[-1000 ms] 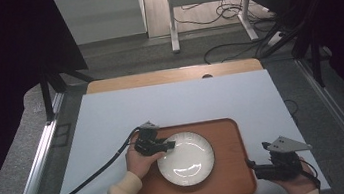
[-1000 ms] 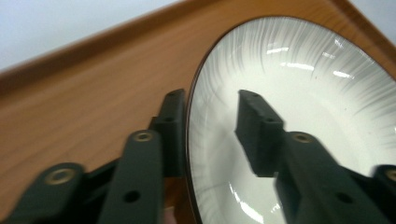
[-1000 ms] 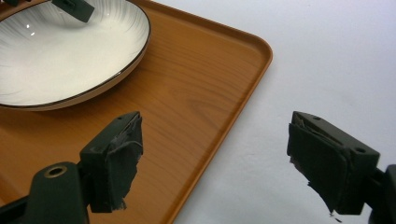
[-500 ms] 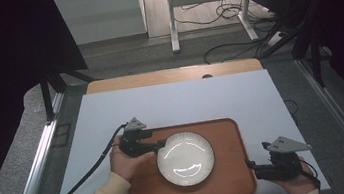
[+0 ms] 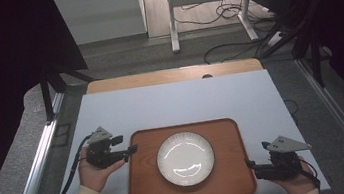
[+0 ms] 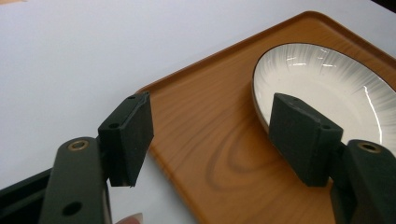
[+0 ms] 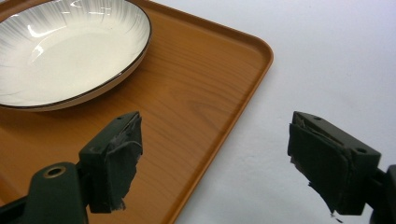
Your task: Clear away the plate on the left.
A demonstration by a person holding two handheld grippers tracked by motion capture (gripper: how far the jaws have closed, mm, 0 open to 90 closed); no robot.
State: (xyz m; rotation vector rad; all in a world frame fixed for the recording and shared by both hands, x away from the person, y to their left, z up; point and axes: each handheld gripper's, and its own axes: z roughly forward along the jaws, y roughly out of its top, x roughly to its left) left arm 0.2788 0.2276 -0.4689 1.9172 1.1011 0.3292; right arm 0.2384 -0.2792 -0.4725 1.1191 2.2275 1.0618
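The glazed white plate [image 5: 185, 158], stiff, slippery and breakable, sits centred on the wooden tray [image 5: 142, 191] on the bench [image 5: 171, 104], best pinched at its raised rim, both the left hand-held gripper [image 5: 133, 148], whose jaws have just been opening, and the right hand-held gripper [image 5: 250, 166] gaping wide and empty.

Plate [image 5: 185, 158] on tray [image 5: 225, 130] (table [image 5: 175, 101] beneath)

A white plate [image 5: 185, 158] is sitting centred on a wooden tray [image 5: 225, 130] on the counter [image 5: 170, 102]. The left tongs [image 5: 133, 148], jaws having just been opening with nothing between them, are hovering at the tray's nine o'clock edge; the right tongs [image 5: 250, 166] are resting at four o'clock.
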